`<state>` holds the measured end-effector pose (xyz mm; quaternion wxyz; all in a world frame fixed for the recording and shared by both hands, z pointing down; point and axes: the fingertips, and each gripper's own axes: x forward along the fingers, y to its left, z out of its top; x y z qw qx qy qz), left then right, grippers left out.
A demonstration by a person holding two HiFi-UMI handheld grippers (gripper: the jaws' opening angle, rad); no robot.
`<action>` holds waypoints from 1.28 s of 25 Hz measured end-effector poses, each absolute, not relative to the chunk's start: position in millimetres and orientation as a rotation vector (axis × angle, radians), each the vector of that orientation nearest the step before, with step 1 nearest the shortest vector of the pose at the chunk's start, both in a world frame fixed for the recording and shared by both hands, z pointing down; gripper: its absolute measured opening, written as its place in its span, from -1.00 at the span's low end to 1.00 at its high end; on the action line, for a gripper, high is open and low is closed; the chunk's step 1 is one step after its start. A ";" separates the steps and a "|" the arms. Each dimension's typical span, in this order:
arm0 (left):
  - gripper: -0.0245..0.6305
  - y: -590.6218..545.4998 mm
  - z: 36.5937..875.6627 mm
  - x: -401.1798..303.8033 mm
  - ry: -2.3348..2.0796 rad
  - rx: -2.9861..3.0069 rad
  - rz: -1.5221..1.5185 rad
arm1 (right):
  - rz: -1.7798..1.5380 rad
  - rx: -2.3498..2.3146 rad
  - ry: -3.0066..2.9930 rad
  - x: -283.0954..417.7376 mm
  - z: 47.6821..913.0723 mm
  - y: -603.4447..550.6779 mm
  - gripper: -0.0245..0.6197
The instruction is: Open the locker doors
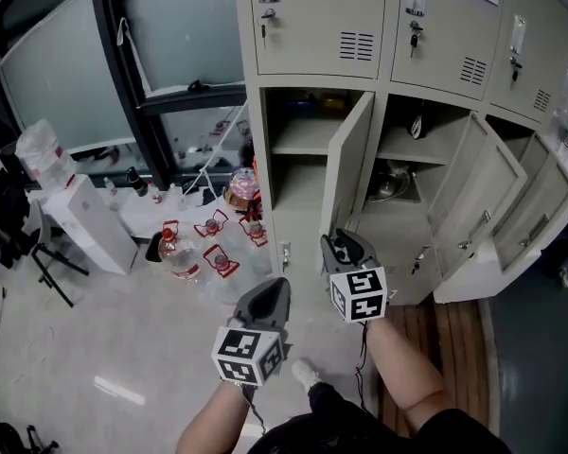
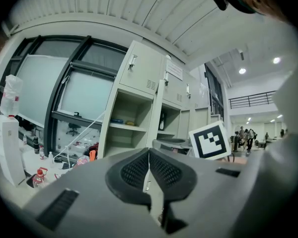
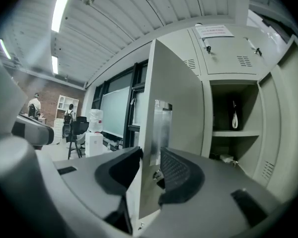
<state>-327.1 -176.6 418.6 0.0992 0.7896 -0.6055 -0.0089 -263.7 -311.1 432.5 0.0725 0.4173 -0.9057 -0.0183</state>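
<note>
A pale grey speckled floor (image 1: 104, 348) runs up to tall windows with black metal frames and frosted panes (image 1: 180, 26). Beneath them stands a white box-shaped water dispenser (image 1: 90, 225) with a clear plastic bottle (image 1: 40, 154) on top. Several clear water jugs with red handles (image 1: 185, 253) sit on the floor nearby. At the right, a strip of brown wood flooring (image 1: 454, 334) borders a dark blue floor (image 1: 540, 348). Overhead, a white ribbed ceiling (image 3: 109, 33) carries long bright strip lights (image 3: 63, 6). Far off, a red brick wall (image 3: 47, 90) backs white open shelving (image 3: 65, 103).
</note>
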 end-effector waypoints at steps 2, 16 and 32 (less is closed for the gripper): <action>-0.92 -174.1 420.5 -323.8 -1.778 2.340 -0.022 | -0.045 1.317 -2.709 -256.7 432.5 -310.0 -0.45; -0.92 -151.1 416.1 -310.9 -1.784 2.354 -0.010 | 0.047 1.481 -2.609 -217.1 445.4 -313.3 -0.50; -0.92 -132.2 414.2 -267.8 -1.761 2.384 0.009 | 0.040 1.529 -2.586 -161.0 442.1 -292.8 -0.67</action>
